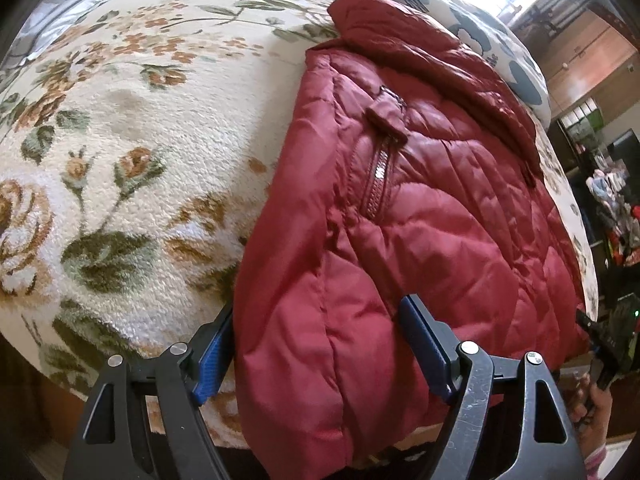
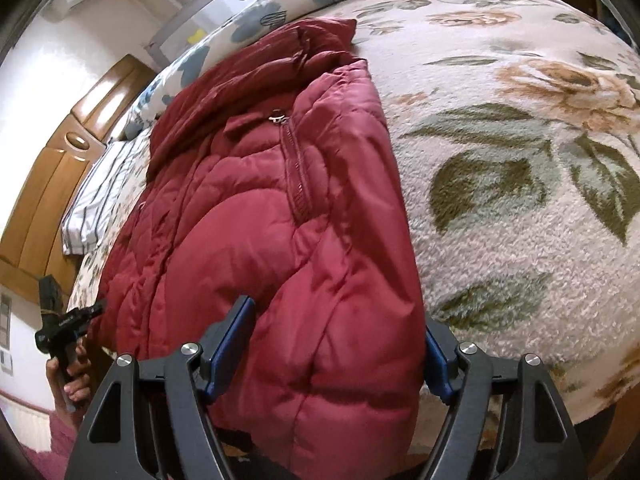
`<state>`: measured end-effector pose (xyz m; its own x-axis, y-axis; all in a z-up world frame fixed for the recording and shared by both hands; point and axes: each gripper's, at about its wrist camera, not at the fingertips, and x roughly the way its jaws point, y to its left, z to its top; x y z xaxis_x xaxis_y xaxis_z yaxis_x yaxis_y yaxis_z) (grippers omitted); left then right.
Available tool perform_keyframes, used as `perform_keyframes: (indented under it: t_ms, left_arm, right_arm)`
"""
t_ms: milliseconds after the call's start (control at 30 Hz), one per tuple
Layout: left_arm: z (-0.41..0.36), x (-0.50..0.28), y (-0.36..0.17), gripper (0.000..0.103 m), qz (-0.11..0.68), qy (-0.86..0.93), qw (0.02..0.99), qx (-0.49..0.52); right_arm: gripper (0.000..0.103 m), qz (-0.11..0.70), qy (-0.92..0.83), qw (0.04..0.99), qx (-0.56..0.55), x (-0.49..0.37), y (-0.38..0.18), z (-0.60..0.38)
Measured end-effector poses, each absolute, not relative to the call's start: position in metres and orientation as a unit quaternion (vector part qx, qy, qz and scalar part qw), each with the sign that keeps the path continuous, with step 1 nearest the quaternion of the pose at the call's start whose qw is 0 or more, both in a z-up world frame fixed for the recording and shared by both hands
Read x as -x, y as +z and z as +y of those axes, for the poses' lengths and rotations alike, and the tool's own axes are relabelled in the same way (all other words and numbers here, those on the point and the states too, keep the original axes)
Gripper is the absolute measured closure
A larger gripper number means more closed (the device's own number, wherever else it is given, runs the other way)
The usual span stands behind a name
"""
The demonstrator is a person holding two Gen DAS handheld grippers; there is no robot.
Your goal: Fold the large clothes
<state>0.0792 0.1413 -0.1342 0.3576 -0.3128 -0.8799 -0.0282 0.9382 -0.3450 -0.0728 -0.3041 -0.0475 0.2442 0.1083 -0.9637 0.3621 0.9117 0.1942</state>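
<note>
A dark red quilted jacket lies flat on a bed, collar at the far end, with a zipped pocket showing. Its near hem hangs over the bed's front edge. My left gripper is open, straddling the jacket's left hem corner: one blue pad is just outside the edge and the other rests on top of the fabric. My right gripper is also open and straddles the right hem corner, with its outer pad half hidden behind the edge. Puffy fabric fills both gaps.
A cream floral blanket covers the bed on both sides of the jacket. A blue-patterned quilt lies behind the collar, and a striped pillow sits beside it. Wooden furniture stands beyond. A hand holds the other gripper's handle.
</note>
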Motion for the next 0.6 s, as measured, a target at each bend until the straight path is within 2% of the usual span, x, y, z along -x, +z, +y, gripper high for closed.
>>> perform_keyframes:
  t_ms: [433, 533, 600]
  left_arm:
    - [0.134, -0.070, -0.137, 0.024, 0.560, -0.104, 0.811, 0.131]
    - [0.128, -0.067, -0.135, 0.029, 0.556, -0.116, 0.813, 0.125]
    - [0.125, -0.064, -0.134, 0.041, 0.552, -0.125, 0.816, 0.120]
  right_arm:
    - [0.028, 0.602, -0.068, 0.763, -0.225, 0.083, -0.051, -0.310]
    - [0.041, 0.600, -0.055, 0.768, -0.216, 0.083, -0.048, -0.304]
    - [0.058, 0.594, -0.053, 0.774, -0.213, 0.083, -0.045, -0.301]
